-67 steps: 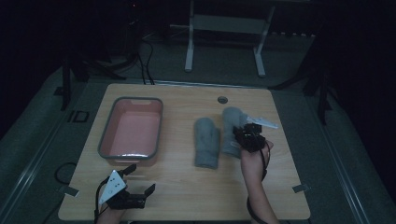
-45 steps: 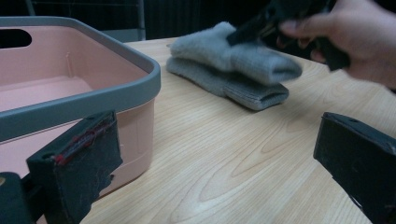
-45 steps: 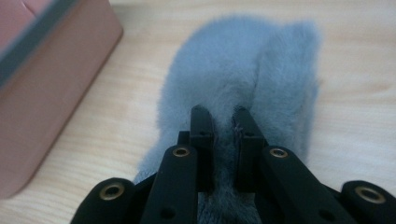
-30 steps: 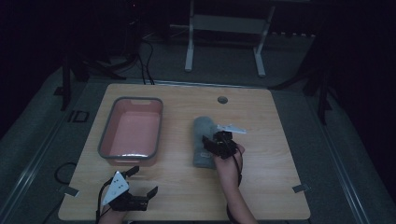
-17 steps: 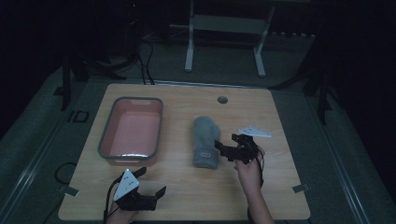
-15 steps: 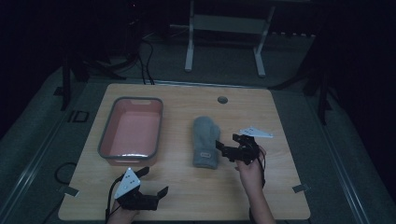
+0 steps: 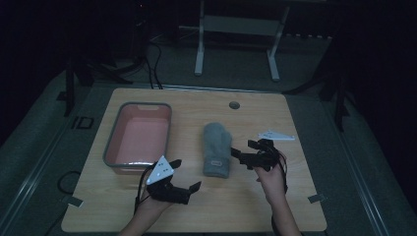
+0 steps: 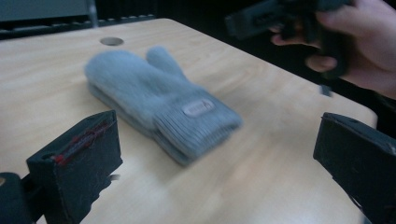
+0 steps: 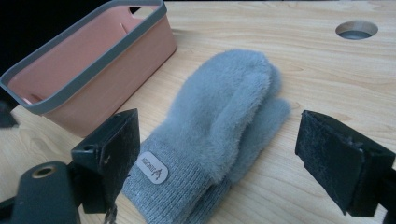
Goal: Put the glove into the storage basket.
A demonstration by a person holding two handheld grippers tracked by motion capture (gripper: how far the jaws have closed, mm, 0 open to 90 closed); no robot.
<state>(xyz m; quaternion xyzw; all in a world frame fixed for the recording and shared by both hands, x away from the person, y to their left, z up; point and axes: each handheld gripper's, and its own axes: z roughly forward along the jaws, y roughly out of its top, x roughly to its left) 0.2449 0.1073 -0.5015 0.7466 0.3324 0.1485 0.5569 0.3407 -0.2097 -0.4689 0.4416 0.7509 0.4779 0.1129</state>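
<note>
Two grey fleece mittens (image 7: 217, 149) lie stacked one on the other at the table's middle, cuffs toward me, a small label on the top cuff (image 9: 153, 168). My right gripper (image 7: 242, 148) is open just right of the stack, jaws wide with the mittens (image 9: 219, 121) ahead between them, not touching. My left gripper (image 7: 187, 174) is open near the front edge, left of the cuffs; its jaws frame the mittens (image 8: 159, 100) from a short distance. The right hand and its gripper (image 8: 303, 23) show in the left gripper view.
A pink tub with a grey rim (image 7: 112, 147) stands left of the mittens, its wall (image 9: 88, 70) close by in the right gripper view. A round cable hole (image 7: 234, 104) sits at the table's far middle. Dark floor and a metal stand surround the table.
The right gripper carried one mitten left onto the other, let it go and drew back to the right, now open. The left gripper moved right toward the cuffs.
</note>
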